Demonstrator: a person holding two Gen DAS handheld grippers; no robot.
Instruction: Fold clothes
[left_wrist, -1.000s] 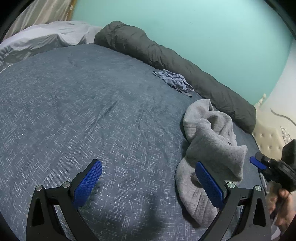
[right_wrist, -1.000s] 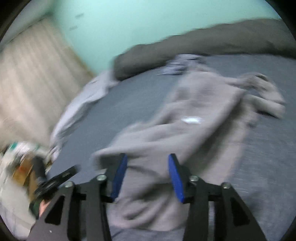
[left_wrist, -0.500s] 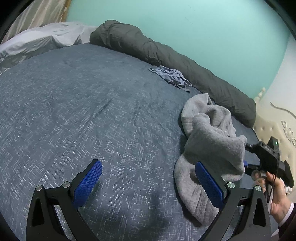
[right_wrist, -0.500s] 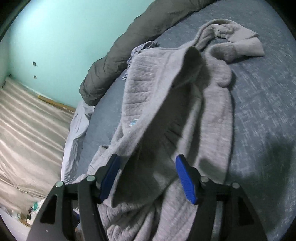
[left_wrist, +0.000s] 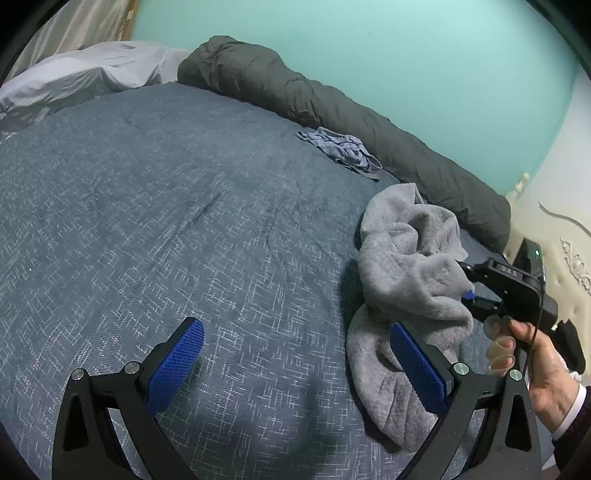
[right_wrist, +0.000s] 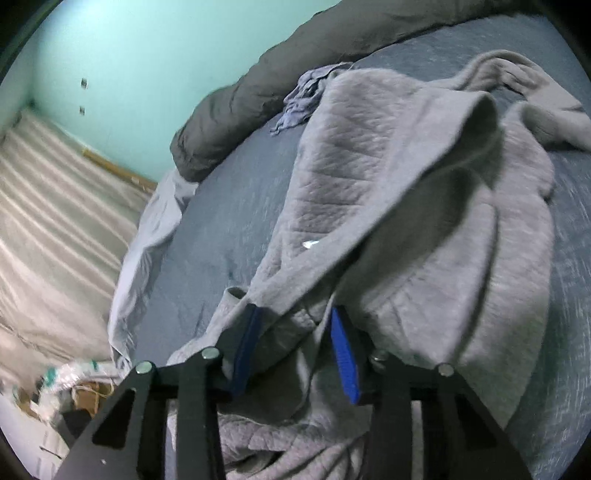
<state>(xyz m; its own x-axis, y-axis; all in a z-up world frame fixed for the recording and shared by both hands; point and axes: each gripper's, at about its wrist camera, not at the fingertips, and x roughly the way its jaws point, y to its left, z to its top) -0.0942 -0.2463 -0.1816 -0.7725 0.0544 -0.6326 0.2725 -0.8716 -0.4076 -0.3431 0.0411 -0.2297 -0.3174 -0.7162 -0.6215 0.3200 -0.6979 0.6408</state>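
Nearest, the left tool (left_wrist: 295, 365) hangs wide apart above the bed (left_wrist: 155, 221), holding nothing. The right tool (right_wrist: 295, 350) pinches a fold of the grey sweatshirt (right_wrist: 424, 192), crumpled on the bed's right side. Beyond lie a blue garment (left_wrist: 340, 149) and dark duvet (left_wrist: 332, 107).

You had almost no legible writing in front of you. On top of the right gripper's (left_wrist: 466, 293) black body, in the left wrist view, a few pale raised characters showed, but they were too small and skewed for you to read. The small white mark on the grey garment (right_wrist: 406, 177) was only a blurred patch with no letters.
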